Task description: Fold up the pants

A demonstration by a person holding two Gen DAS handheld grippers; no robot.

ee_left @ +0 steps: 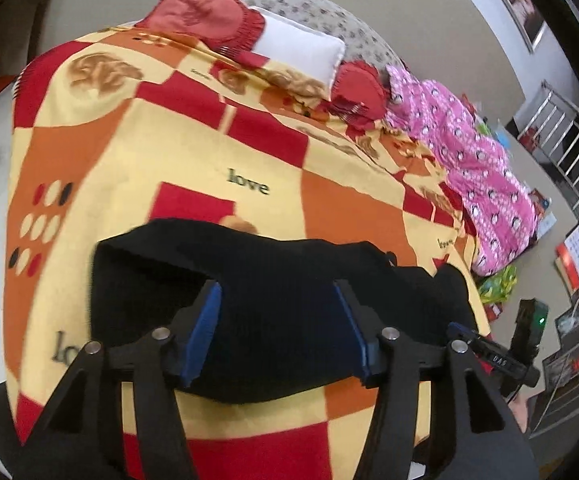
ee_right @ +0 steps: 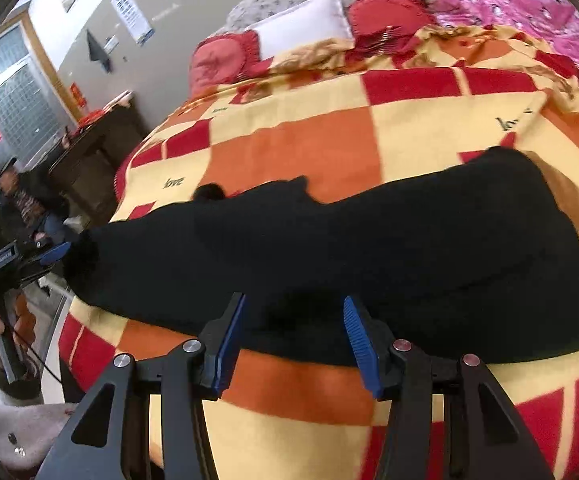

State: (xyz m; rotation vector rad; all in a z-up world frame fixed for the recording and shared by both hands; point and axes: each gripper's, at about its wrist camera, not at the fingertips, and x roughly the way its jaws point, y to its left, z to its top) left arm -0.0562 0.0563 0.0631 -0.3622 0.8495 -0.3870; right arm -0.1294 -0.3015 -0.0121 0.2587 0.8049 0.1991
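The black pants point(ee_right: 369, 248) lie flat across the near end of the bed point(ee_right: 289, 144), soft, limp, light. Left gripper point(ee_left: 277, 312) and right gripper point(ee_right: 294, 316) both hover wide, empty, over the pants. Best pinched at hem or waistband edges.

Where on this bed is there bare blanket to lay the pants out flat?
Free: the checked red, orange and yellow blanket between the black pants and the pillows. Crowded: the head, with red frilled cushions and a white pillow, and the side under the pink patterned quilt.
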